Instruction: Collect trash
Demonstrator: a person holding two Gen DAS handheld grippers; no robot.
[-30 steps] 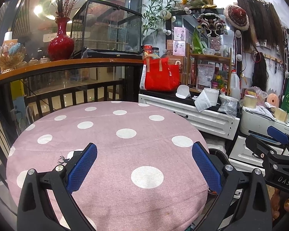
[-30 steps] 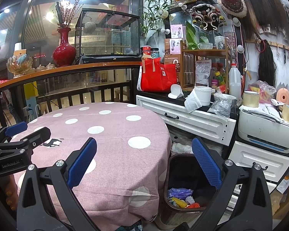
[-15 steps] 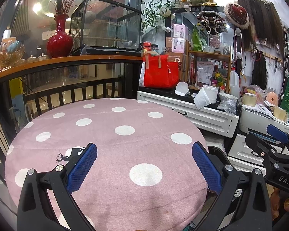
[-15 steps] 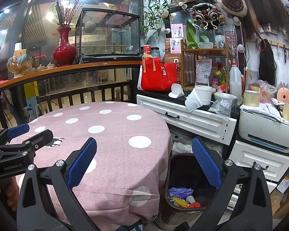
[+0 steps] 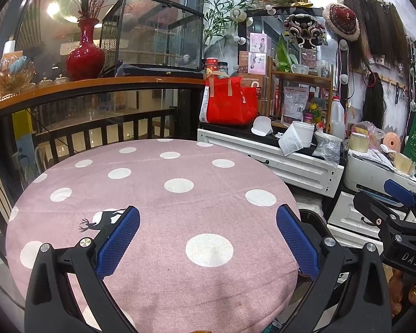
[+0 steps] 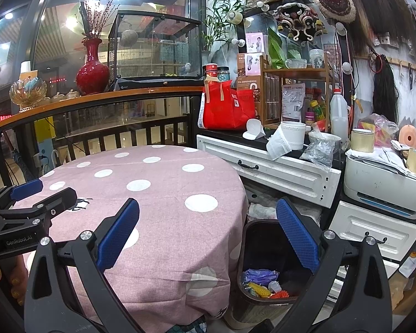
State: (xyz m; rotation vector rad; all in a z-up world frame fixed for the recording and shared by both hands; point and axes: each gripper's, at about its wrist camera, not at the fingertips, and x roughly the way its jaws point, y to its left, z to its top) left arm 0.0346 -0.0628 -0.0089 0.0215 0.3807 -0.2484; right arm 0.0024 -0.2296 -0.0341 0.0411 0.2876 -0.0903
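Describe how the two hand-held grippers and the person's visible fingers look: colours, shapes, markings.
Each hand-held gripper, left and right, has a black angular frame with silver screws and two blue, mesh-textured finger pads. White lettering marks the bodies: "GenRobot.AI" on the left one, "DAS" on the right one. The fingers wear gold glitter nail polish. No sleeves or cables show.

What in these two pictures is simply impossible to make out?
- Trash bin: in the left wrist view the table edge and a gripper finger hide nearly all of it; in the right wrist view the right gripper covers part of its inside.
- Trash in the bin: too small to identify.
- Tablecloth: its near edge is cut off by the left gripper.
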